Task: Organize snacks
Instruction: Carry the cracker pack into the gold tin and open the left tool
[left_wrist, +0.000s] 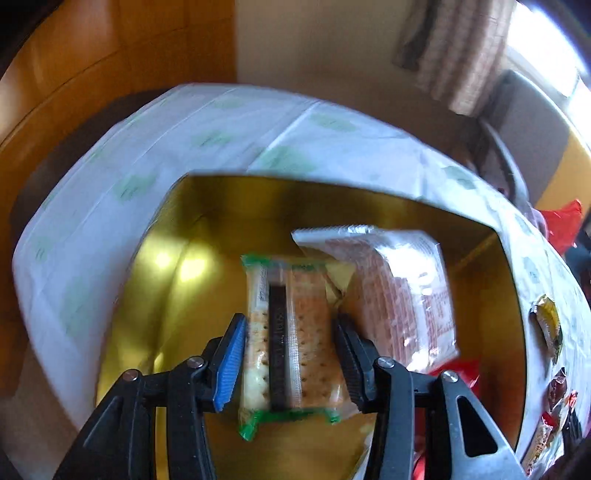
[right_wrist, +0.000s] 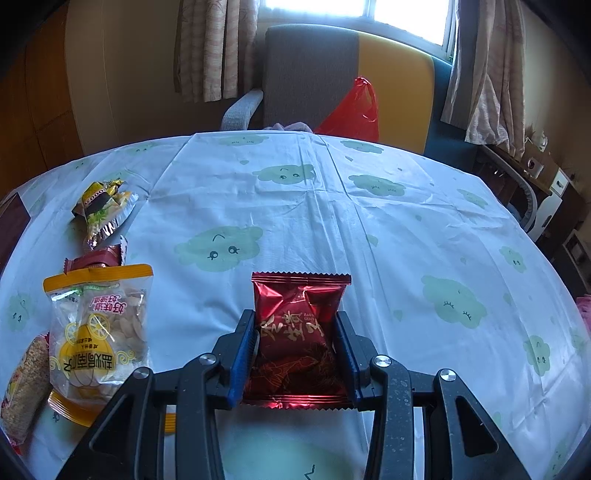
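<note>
snacks mid-sort, both claws loaded
left claw clamps cracker pack lengthwise over gold box; right claw grips red pouch above counter.

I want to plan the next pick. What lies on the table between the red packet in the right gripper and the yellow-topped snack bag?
Right wrist view: only bare tablecloth separates the red packet and the yellow-topped bag.
</note>
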